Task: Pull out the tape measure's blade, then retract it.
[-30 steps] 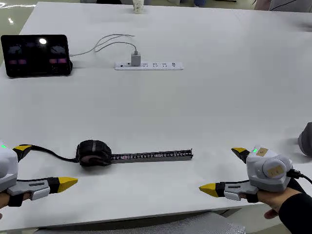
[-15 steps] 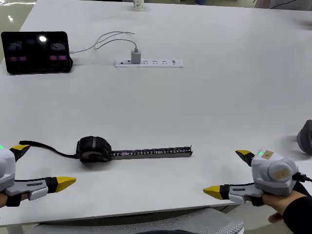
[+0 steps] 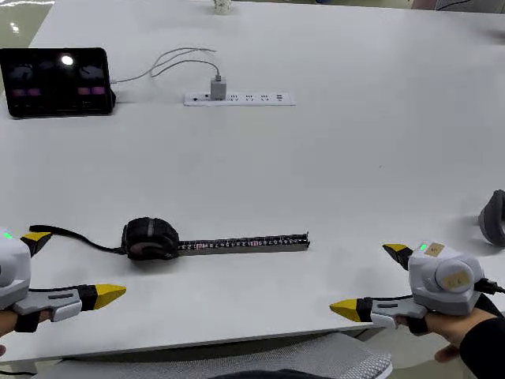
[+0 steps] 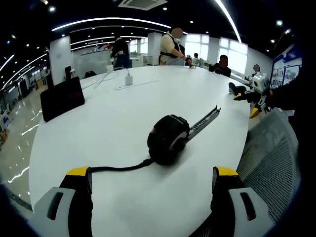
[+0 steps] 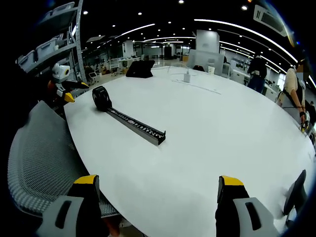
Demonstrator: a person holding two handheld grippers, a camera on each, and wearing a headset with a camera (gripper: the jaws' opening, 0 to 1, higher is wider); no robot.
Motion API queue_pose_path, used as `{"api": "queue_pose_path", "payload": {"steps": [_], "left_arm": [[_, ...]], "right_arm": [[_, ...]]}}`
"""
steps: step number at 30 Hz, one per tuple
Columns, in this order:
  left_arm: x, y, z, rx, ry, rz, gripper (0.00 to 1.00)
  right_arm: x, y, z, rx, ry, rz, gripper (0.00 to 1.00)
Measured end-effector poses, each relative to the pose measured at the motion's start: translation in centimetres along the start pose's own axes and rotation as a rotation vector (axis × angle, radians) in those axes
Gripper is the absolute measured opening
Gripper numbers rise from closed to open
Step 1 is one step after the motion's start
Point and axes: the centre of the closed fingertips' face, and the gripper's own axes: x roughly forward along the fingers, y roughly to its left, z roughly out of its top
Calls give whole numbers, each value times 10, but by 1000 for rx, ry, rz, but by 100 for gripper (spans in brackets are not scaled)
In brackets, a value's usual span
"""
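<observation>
A black tape measure (image 3: 150, 239) lies on the white table (image 3: 316, 166), its blade (image 3: 243, 244) drawn out to the right and its wrist strap (image 3: 75, 238) trailing left. In the left gripper view the case (image 4: 168, 138) sits just ahead between the jaws, blade (image 4: 205, 120) running away. My left gripper (image 3: 72, 265) stands open at the table's near left edge, holding nothing. My right gripper (image 3: 369, 279) is open at the near right, well clear of the blade's end (image 5: 159, 139). The tape measure case (image 5: 101, 98) lies far off in the right gripper view.
A dark tablet (image 3: 55, 81) stands at the far left, a white power strip (image 3: 239, 99) with a plugged charger and cable behind the middle. A dark object (image 3: 493, 219) sits at the right edge. A mesh chair (image 3: 316, 366) is below the table's front edge. People stand in the background.
Both grippers have drifted slightly back toward the table's near edge. The tape measure and its drawn-out blade lie as before; the small picture shift comes from the head camera.
</observation>
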Motion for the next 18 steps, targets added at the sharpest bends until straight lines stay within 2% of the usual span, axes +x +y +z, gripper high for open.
{"api": "queue_pose_path", "payload": {"steps": [3, 7, 11, 18], "left_arm": [[3, 1, -5, -1, 26, 12, 99], [5, -1, -4, -8, 22, 16, 99], [8, -6, -1, -11, 16, 9, 99], [14, -12, 8, -37, 11, -1, 99]], "right_arm": [[0, -1, 3, -41, -16, -5, 99], [1, -1, 2, -47, -5, 0, 99], [3, 2, -1, -66, 8, 32, 99], [6, -1, -7, -113, 49, 46, 99]]}}
